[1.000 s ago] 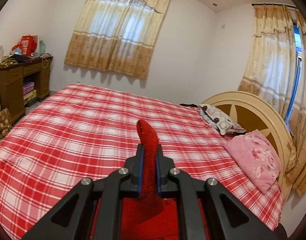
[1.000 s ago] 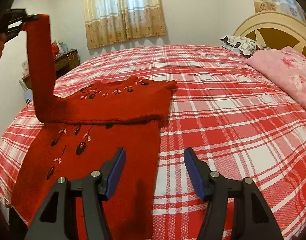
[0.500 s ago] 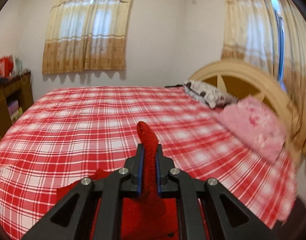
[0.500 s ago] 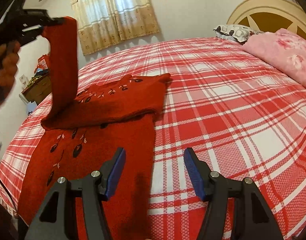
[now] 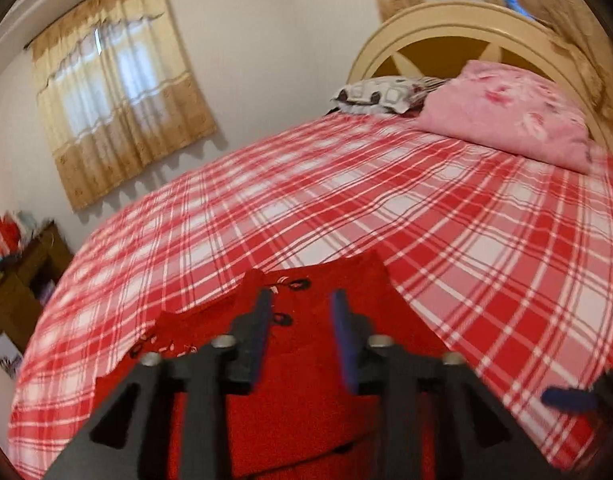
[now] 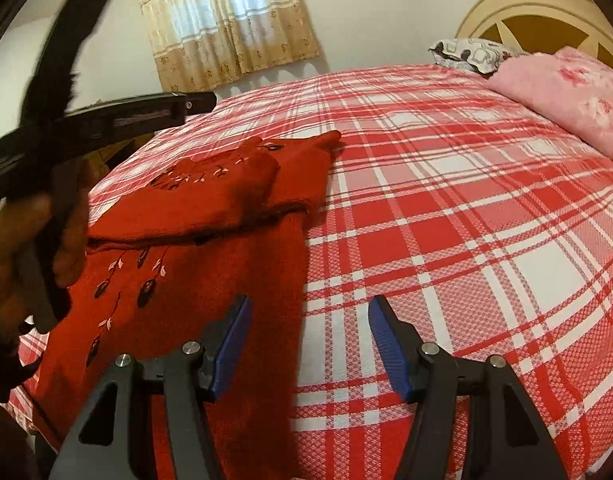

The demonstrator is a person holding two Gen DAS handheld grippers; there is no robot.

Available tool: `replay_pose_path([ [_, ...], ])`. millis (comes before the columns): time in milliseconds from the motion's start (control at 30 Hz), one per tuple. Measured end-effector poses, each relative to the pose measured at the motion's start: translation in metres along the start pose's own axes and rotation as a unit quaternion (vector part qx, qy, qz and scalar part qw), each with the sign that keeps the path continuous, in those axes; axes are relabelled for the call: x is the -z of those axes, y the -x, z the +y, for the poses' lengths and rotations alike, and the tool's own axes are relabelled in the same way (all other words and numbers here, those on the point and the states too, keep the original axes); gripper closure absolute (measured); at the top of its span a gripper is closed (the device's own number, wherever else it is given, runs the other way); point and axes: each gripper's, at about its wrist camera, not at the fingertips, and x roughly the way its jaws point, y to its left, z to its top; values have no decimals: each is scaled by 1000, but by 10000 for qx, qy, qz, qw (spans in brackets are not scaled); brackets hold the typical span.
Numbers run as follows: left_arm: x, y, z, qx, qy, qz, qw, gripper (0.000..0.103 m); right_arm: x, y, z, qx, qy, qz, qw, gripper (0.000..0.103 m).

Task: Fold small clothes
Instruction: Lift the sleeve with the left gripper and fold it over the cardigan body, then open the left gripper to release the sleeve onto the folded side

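A small red knit sweater with dark leaf embroidery lies on the red plaid bed, its top part and a sleeve folded across it. In the left wrist view the sweater lies right under my left gripper, which is open and empty just above the folded sleeve. My right gripper is open and empty, hovering over the sweater's right edge near the bed's front. The left gripper's body shows at the left of the right wrist view, held by a hand.
A pink floral quilt and a patterned pillow lie at the cream headboard. A curtained window is on the far wall. A cluttered wooden desk stands left of the bed.
My left gripper carried the lifted sleeve over the sweater, lowered it and opened, letting it go; the sleeve now lies folded across. The right gripper stayed open and nearly still.
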Motion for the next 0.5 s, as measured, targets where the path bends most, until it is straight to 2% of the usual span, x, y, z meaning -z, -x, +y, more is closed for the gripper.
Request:
replay_pose_path([
  [33,2,12,4,-17,-32,-128,9999,46,0,0,1,-6,14,-2,10000,41],
  [67,4,17,4,-54,-59,-212,9997,41,1,0,1,-9,20,1,10000,41],
  [200,30,44,31,-248,-28,-294,9993,29,2,0,2,9,35,-10,10000,41],
  [233,44,48,45,-395,10,-250,9989,24,2,0,2,15,47,-23,10000,41],
  [267,54,47,55,-570,14,-187,9982,20,2,0,4,34,75,-32,10000,41],
  [367,95,43,97,-1213,117,195,9924,19,4,-2,9,123,201,-16,9997,41],
  [433,118,36,125,-1407,378,572,9877,19,6,-2,12,171,301,-43,9994,41],
  [500,137,29,153,-1427,822,873,9825,20,7,-2,16,219,422,-78,9988,41],
])
